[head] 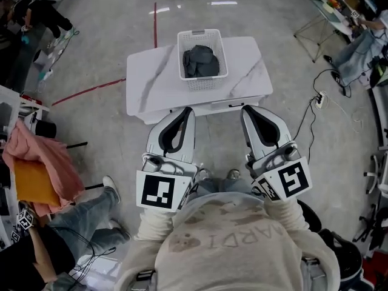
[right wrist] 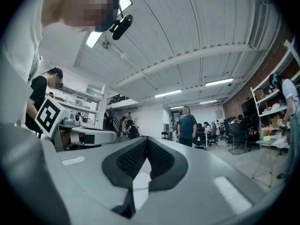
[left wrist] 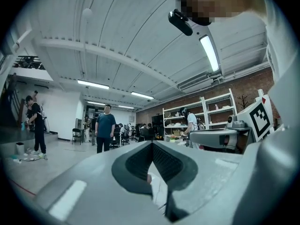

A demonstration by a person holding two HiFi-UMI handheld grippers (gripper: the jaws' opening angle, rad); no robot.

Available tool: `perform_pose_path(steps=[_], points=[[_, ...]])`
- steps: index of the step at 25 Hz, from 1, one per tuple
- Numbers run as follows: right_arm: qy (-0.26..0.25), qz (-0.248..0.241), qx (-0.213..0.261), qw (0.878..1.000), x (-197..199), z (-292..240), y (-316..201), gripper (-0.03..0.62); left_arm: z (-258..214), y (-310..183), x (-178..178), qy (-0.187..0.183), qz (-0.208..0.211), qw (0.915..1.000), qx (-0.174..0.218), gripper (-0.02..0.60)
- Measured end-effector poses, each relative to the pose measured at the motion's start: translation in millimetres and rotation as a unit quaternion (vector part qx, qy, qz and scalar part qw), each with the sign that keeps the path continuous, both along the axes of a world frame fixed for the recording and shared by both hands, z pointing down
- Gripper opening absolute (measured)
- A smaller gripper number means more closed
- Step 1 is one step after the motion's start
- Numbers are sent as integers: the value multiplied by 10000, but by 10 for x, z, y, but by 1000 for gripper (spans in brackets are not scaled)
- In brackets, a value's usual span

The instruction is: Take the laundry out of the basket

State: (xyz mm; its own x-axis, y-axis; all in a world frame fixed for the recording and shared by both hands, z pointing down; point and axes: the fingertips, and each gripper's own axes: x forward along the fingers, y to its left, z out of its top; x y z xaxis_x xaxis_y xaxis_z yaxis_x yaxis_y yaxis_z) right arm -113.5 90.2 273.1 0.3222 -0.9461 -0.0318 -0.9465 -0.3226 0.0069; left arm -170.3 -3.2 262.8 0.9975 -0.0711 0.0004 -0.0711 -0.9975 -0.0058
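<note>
Counted on one marbled white table (head: 151, 83): one white basket (head: 205, 82), in which one heap of dark laundry (head: 200, 61) is held; its separate pieces cannot be told apart. Two grippers are listed: left gripper (head: 187, 109), right gripper (head: 245, 108). One pink cloth (head: 45, 156) is noted.

White plastic lattice laundry basket (head: 202, 80), rectangular, upright, at 12 o'clock on the white marble-patterned desk (head: 151, 83), toward its far edge. Contents: dark grey crumpled laundry (head: 200, 61), heaped loosely inside, below the rim.
</note>
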Motion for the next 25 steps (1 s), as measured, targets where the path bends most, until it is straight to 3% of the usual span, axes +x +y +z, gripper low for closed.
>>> perform_pose_path(steps=[12, 25], points=[[-103, -600, -8, 9981, -175, -45, 129, 26, -125, 173, -212, 80, -476, 9988, 11, 0], [-55, -850, -80, 9963, -254, -89, 243, 26, -122, 353, -309, 60, -185, 9998, -32, 0]])
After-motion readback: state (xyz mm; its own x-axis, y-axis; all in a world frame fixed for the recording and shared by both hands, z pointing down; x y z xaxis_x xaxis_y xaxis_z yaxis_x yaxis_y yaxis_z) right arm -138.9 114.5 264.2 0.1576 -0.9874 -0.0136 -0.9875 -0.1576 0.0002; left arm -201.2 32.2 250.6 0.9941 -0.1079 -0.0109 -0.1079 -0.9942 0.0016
